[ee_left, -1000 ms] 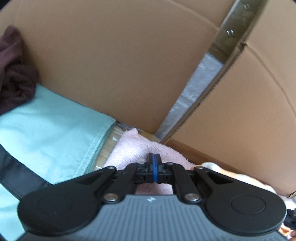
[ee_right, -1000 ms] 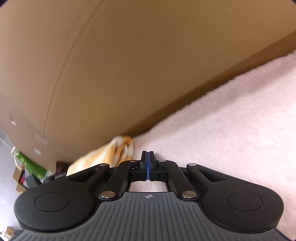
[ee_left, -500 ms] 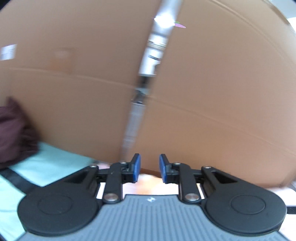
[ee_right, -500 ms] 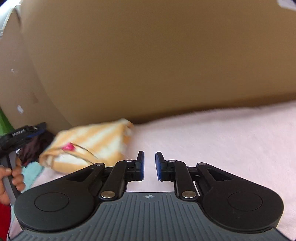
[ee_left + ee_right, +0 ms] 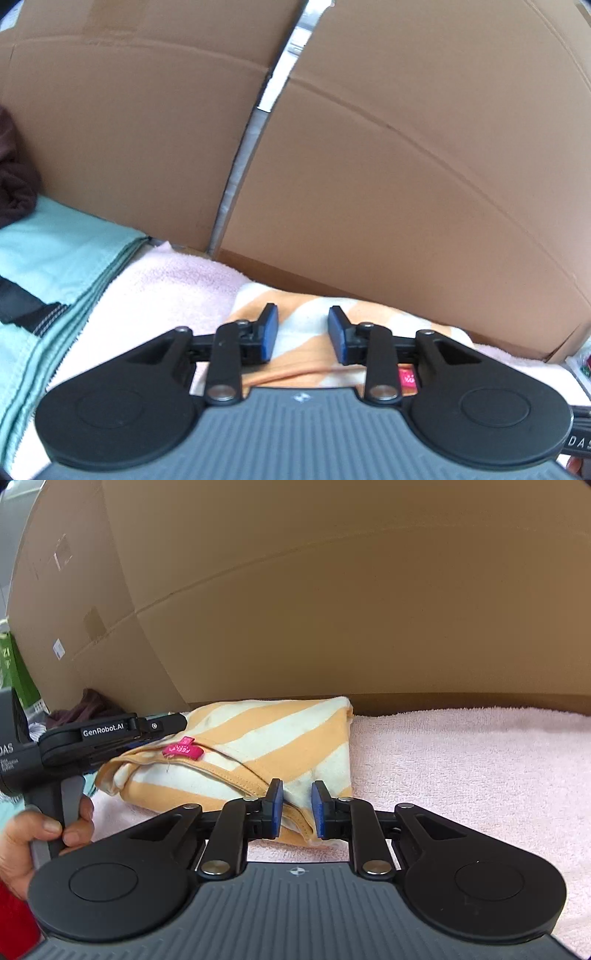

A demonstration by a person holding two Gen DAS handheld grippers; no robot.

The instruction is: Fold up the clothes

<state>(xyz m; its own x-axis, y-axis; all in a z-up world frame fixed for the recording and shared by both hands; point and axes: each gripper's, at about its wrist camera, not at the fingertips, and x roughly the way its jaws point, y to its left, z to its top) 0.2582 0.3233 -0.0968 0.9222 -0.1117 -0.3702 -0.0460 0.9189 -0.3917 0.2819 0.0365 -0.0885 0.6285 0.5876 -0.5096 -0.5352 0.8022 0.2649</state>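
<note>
Both grippers, pinched shut a second ago, now spread: left gripper (image 5: 302, 334) and right gripper (image 5: 297, 808) let go of the folded striped shirt (image 5: 258, 746) at 12 o'clock, which looks finished.

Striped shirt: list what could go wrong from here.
1. The striped shirt is folded loosely; the open right gripper at its near corner could catch one layer and undo the fold.
2. It lies on the pink towel, which may get pinched too.
3. The left gripper hovers open above it.

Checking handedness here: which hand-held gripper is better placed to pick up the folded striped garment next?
Probably the right hand-held gripper: its open jaws straddle the striped garment's near corner. The left hand-held gripper hovers open over it.
</note>
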